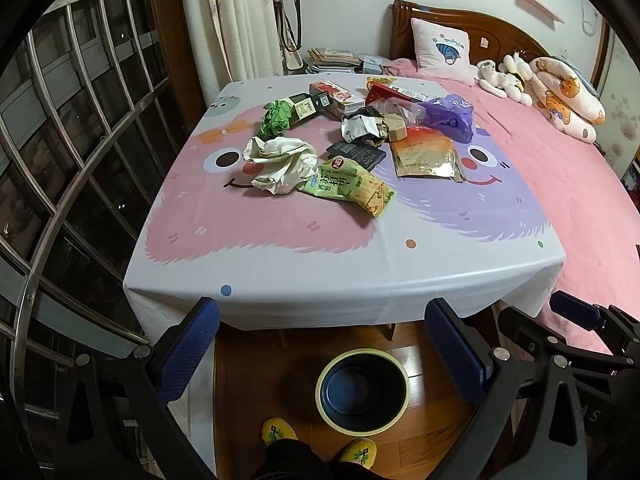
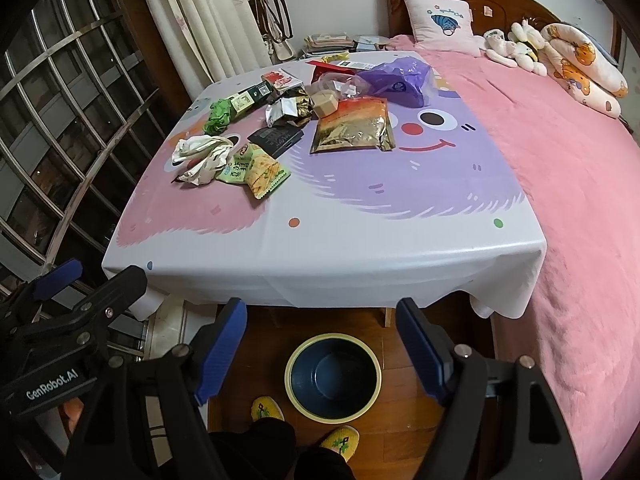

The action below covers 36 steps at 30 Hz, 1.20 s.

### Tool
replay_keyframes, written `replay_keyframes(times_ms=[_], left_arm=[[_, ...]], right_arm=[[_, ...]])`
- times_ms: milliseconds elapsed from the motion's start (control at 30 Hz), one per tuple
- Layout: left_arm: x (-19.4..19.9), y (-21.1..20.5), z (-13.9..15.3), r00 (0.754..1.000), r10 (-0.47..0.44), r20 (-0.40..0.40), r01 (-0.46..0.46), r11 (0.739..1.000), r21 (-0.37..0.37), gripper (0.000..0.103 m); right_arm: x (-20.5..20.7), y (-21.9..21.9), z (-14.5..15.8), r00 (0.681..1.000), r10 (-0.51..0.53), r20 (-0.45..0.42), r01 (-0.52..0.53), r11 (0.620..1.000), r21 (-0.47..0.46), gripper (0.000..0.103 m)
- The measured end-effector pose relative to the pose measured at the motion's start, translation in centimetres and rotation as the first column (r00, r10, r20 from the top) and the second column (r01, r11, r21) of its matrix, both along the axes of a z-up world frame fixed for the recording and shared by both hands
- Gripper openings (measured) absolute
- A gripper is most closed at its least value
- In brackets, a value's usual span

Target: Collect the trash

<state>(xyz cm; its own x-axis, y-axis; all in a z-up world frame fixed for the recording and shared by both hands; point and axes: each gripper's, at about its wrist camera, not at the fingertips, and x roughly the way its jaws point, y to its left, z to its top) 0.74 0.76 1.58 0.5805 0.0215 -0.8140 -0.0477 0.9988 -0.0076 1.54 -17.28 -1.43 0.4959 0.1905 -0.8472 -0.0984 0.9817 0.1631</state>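
Left wrist view. Progress: by the look of it, collection has not begun. The bin (image 1: 363, 391) stands on the wooden floor just in front of the table (image 1: 344, 276), and its dark inside shows no trash. All the litter lies on the far half of the tablecloth: a crumpled white paper (image 1: 280, 164), a green cracker packet (image 1: 348, 188) touching it, a gold pouch (image 1: 428, 156), a crumpled green wrapper (image 1: 276, 118), a silver wrapper (image 1: 362, 126), a purple bag (image 1: 452, 114) and a red and white box (image 1: 336, 94) further back. The left gripper (image 1: 322, 334) hangs above the near table edge, jaws spread wide, blue pads bare — it holds nothing and touches nothing. Part of the right gripper (image 1: 580, 316) shows at the right edge

Right wrist view. The same state is confirmed: the bin (image 2: 333, 376) looks empty, between the table and the person's yellow slippers (image 2: 267, 408). The litter is well apart from both tools; the cracker packet (image 2: 260, 172) and white paper (image 2: 204, 158) are the nearest pieces, the gold pouch (image 2: 352, 130) lies behind them. The right gripper (image 2: 322, 326) is also wide open and empty, poised over the near table edge above the bin. The left gripper (image 2: 60, 276) appears at the left edge

Remaining: every visible piece has yet to go into the bin
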Motion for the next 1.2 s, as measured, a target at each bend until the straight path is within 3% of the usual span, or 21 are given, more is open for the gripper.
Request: replay_keyframes(times_ms=[800, 1067, 1200], left_arm=[[0.3, 0.5, -0.3, 1.0, -0.004, 0.01, 0.004, 1.0, 0.007, 0.102], [3.3, 2.1, 0.0, 0.999, -0.039, 0.001, 0.039, 0.998, 0.042, 0.102], [6.1, 3.8, 0.2, 0.998, -0.059, -0.038, 0.059, 0.998, 0.015, 0.102]], right_arm=[[0.8, 1.1, 0.0, 1.0, 0.031, 0.007, -0.031, 0.999, 0.021, 0.077], [3.0, 3.2, 0.1, 0.999, 0.053, 0.01, -0.053, 0.999, 0.007, 0.077], [5.3, 4.3, 0.4, 0.999, 0.048, -0.003, -0.048, 0.998, 0.041, 0.077]])
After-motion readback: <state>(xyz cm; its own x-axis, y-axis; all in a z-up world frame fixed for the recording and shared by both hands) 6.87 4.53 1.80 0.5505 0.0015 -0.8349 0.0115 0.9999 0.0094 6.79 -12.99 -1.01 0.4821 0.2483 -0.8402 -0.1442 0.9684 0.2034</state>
